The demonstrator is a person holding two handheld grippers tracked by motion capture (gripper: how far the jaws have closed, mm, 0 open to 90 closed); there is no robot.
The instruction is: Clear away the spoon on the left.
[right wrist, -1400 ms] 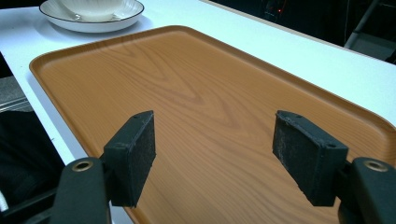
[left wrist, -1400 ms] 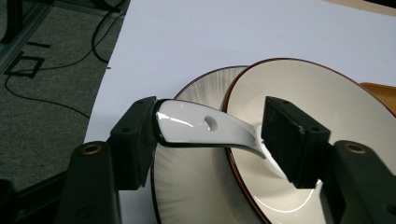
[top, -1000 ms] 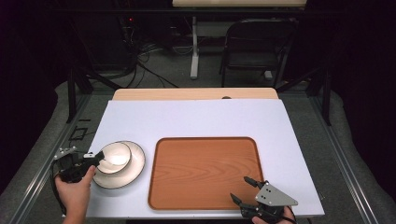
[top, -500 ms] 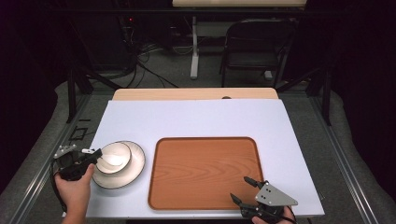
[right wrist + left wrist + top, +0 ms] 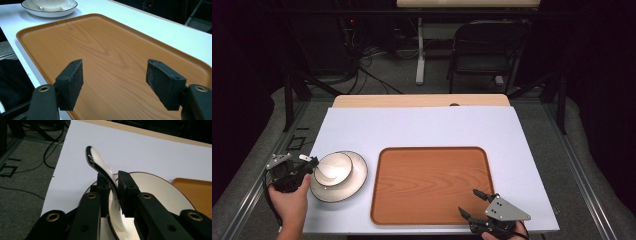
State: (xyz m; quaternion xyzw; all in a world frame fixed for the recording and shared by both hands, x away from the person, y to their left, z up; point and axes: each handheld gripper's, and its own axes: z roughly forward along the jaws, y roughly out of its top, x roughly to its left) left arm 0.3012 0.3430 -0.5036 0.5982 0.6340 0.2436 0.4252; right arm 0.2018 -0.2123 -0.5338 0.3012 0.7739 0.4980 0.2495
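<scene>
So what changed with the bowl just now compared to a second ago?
The left hand-held gripper has just been closing its jaws, and they now pinch the rim of the small white bowl that sits on the plate. The bowl and plate have not visibly shifted. The right hand-held gripper kept still, jaws wide open over the wooden tray.

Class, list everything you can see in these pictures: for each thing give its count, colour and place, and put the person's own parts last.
Bowl: one, white, on the plate, its rim between the left jaws.
Plate: one, white with dark rim, table's left front.
Tray: one, orange-brown wood grain, table's middle front.
Table: one, white top with wooden far edge.
Chair: one, dark, behind the table.
Cables: several, black, on the floor behind.
Left gripper: one, black, jaws just closing on the bowl's rim.
Right gripper: one, black, jaws open over the tray.
</scene>
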